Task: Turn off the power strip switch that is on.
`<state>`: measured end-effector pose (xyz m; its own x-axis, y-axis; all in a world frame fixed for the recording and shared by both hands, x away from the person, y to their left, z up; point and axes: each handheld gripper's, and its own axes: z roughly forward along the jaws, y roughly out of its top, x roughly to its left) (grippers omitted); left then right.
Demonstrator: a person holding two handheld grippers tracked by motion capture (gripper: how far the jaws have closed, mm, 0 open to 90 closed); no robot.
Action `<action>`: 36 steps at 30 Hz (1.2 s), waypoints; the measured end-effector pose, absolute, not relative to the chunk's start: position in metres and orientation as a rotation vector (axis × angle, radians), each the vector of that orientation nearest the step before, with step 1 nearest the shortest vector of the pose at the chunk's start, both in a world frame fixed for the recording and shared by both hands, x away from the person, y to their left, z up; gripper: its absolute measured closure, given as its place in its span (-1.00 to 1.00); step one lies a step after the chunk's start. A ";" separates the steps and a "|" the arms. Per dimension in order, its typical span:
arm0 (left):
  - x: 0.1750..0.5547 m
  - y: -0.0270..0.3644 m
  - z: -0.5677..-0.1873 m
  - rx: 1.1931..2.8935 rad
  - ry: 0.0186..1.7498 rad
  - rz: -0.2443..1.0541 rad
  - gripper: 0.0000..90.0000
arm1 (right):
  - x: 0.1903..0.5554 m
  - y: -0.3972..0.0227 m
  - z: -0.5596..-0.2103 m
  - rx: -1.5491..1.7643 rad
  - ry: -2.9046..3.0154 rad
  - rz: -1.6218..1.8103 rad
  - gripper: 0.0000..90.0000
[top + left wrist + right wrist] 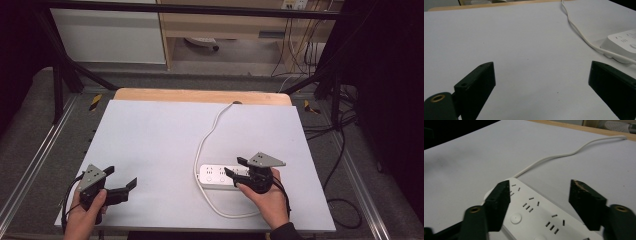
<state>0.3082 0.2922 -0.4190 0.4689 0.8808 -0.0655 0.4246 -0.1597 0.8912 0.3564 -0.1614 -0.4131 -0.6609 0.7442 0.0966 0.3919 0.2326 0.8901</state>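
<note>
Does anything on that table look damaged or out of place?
Only small wear: the right gripper has a scuffed, pale-flecked pad. The white power strip lies flat, sockets empty, and its cord loops loosely across the table.

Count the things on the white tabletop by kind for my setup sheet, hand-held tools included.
Power strip: 1
White cord: 1
Tools, left tool and right tool: 2
Total: 4

White power strip [220,176] with dark slot marks, white cord [210,131], pale grey table top [150,150], black gripper fingers [499,202]
</note>
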 end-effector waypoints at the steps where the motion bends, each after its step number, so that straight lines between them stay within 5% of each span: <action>1: 0.308 0.292 -0.419 1.772 1.112 0.604 -0.84 | 0.358 -0.161 -0.412 1.057 2.172 1.396 -0.43; 4: 0.308 0.292 -0.419 1.768 1.114 0.604 -0.84 | 0.361 -0.159 -0.411 1.106 2.171 1.377 -0.84; 8: 0.308 0.292 -0.419 1.767 1.118 0.606 -0.84 | 0.364 -0.157 -0.407 1.160 2.198 1.341 -0.92; 36: 0.312 0.299 -0.420 1.726 1.152 0.578 -0.87 | 0.384 -0.161 -0.386 1.161 2.124 1.400 -0.95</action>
<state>0.3122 0.2987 -0.4201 0.4450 0.8884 -0.1130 0.4402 -0.1072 0.8915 0.3842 -0.1613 -0.3858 -0.6064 0.7815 0.1465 0.4430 0.1791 0.8785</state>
